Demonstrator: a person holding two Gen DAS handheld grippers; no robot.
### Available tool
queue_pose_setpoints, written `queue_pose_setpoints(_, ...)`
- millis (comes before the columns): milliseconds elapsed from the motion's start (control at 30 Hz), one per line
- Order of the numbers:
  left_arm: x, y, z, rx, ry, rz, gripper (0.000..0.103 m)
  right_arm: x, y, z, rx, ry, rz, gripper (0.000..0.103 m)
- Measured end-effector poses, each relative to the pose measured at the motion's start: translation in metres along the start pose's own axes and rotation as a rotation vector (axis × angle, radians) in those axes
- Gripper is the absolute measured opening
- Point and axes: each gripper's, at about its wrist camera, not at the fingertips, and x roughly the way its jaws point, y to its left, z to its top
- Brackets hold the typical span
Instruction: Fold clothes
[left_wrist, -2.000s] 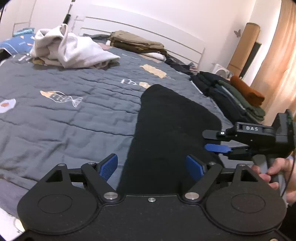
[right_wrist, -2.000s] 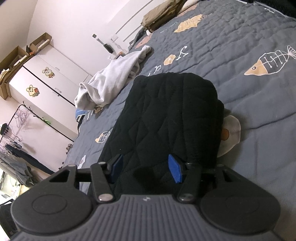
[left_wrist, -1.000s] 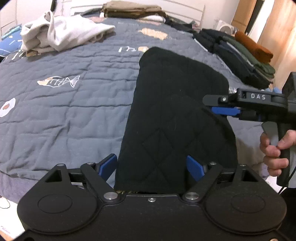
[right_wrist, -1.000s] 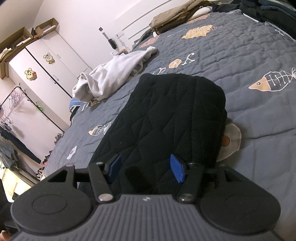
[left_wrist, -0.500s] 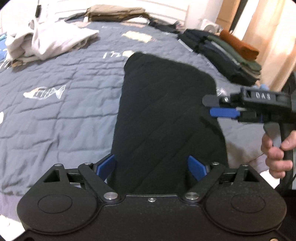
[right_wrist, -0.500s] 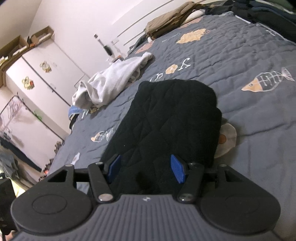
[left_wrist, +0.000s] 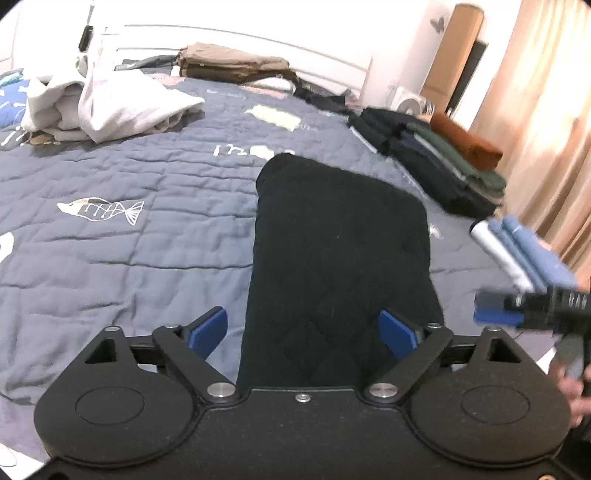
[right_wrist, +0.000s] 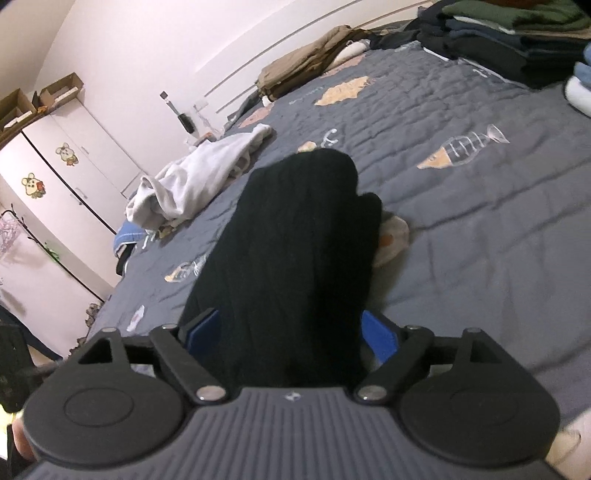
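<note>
A black quilted garment (left_wrist: 340, 251) lies folded into a long strip on the grey bed quilt (left_wrist: 147, 229). My left gripper (left_wrist: 303, 328) is open, its blue pads on either side of the strip's near end. My right gripper (right_wrist: 291, 328) is open too, with the garment (right_wrist: 295, 236) lying between its pads, seen from the strip's other side. The right gripper also shows blurred at the right edge of the left wrist view (left_wrist: 532, 310).
A crumpled white garment (left_wrist: 110, 103) lies at the far left of the bed. Folded khaki clothes (left_wrist: 229, 66) sit by the headboard. A row of folded dark, green and brown clothes (left_wrist: 436, 155) lines the right edge. A white wardrobe (right_wrist: 62, 177) stands beyond the bed.
The right gripper has opened wider and swung away to the right in the left wrist view. The garment's far end now looks bunched and narrower in the right wrist view.
</note>
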Motion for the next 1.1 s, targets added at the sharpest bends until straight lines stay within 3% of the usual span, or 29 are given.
queue_pose_setpoints(133, -0.002, 0.006, -0.002, -0.022, -0.021, -0.023, 0.090, 0.006, -0.009, -0.013, 0.030, 0.056, -0.033, 0.088)
queue_pose_setpoints(533, 0.005, 0.009, -0.007, -0.010, -0.036, -0.026, 0.090, 0.043, -0.039, -0.028, 0.158, 0.189, 0.026, 0.091)
queue_pose_setpoints(867, 0.004, 0.006, -0.007, -0.009, -0.045, -0.046, 0.090, 0.074, -0.045, -0.035, 0.184, 0.249, 0.085, 0.103)
queue_pose_setpoints(1100, 0.004, 0.005, -0.005, -0.013, -0.049, -0.049, 0.090, 0.070, -0.038, -0.034, 0.229, 0.236, 0.223, 0.103)
